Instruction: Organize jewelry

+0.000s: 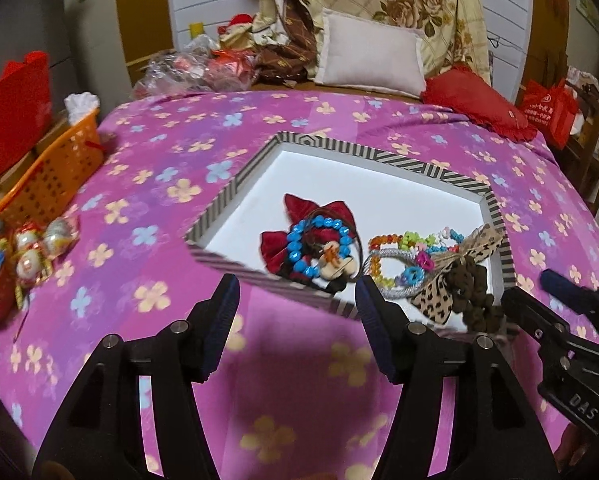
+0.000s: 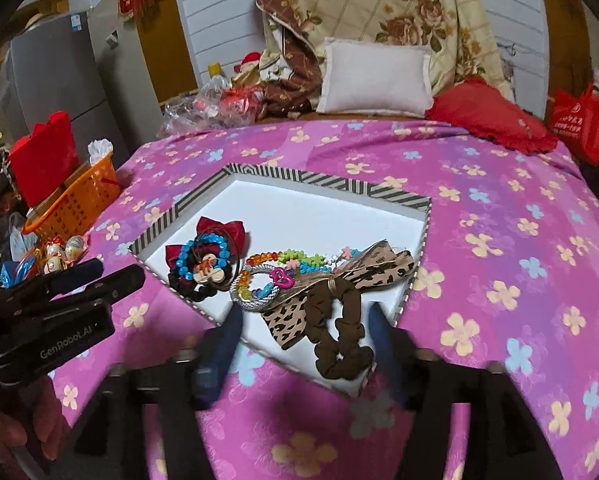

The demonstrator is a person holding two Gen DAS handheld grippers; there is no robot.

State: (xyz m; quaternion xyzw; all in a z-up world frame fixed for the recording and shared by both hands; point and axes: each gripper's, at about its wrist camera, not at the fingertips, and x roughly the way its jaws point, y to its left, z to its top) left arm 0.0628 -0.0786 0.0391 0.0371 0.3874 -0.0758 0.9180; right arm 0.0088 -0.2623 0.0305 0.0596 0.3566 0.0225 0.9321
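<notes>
A white tray with a striped rim (image 1: 219, 208) (image 2: 179, 206) lies on the purple flowered bedspread. At its near end sit a red bow (image 1: 299, 206), a blue bead bracelet (image 1: 293, 240) (image 2: 185, 258), a multicoloured bead bracelet (image 1: 383, 242) (image 2: 259, 258), a leopard-print bow (image 1: 435, 300) (image 2: 291, 324) and a brown scrunchie (image 1: 479, 300) (image 2: 339, 348). My left gripper (image 1: 297, 312) (image 2: 111, 274) hovers open just short of the tray's near rim, holding nothing. My right gripper (image 2: 305, 336) (image 1: 539, 292) is open over the near right corner. The scrunchie lies between its blurred fingers, untouched by the pads.
An orange basket (image 1: 55, 176) (image 2: 79, 196) with a red box stands off the bed's left edge, with wrapped sweets (image 1: 31, 256) beside it. A white pillow (image 1: 371, 56), a red cushion (image 1: 475, 100) and folded quilts lie at the bed's far end. A red bag (image 2: 579, 120) hangs at the right.
</notes>
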